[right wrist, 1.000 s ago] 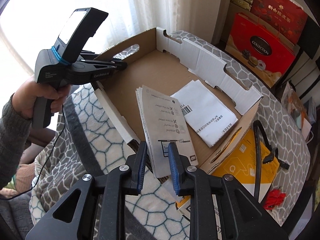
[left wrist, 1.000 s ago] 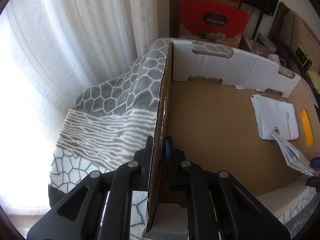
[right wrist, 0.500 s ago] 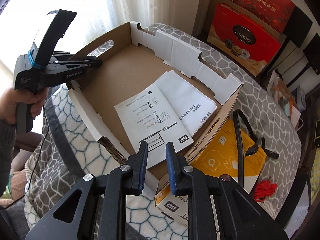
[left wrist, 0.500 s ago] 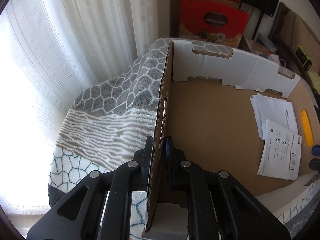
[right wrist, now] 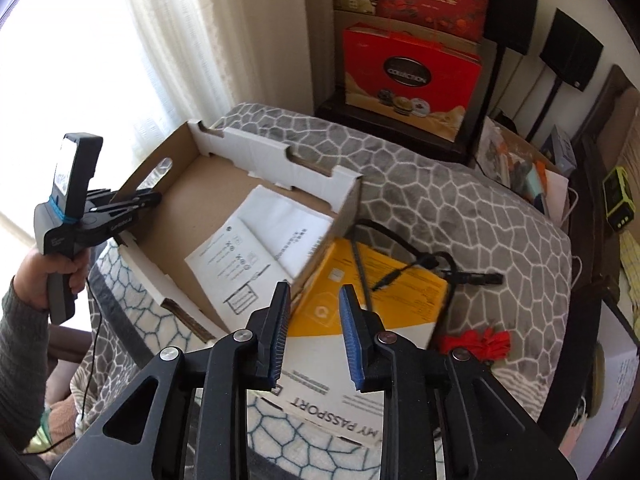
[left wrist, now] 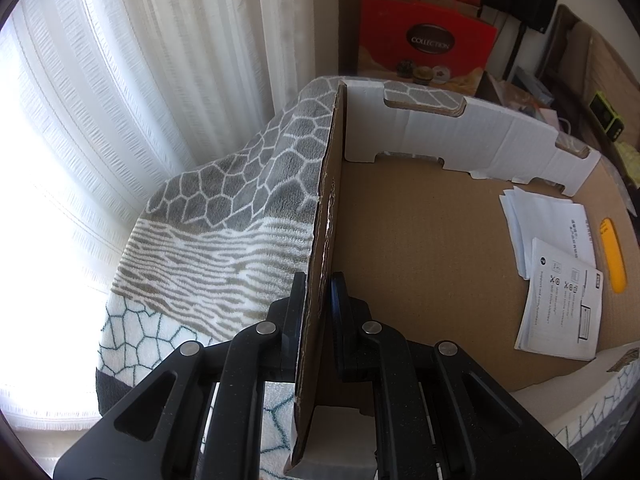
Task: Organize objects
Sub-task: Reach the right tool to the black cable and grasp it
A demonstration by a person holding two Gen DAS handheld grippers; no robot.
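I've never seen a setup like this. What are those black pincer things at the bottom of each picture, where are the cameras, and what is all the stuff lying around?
There is no robot here: a person holds a hand-operated pincer in each hand, and each carries a wide-angle camera looking along its two fingers.

One picture looks along the left gripper. It is shut on the side wall of a shallow cardboard box, which sits on a patterned blanket.

The other looks along the right gripper. Its jaws are opening with nothing between them. This view also shows the left gripper from outside, held in the person's hand.

Inside the box lie a printed leaflet and folded white papers. Beside it are a yellow and white package, a black cable and something small and red.
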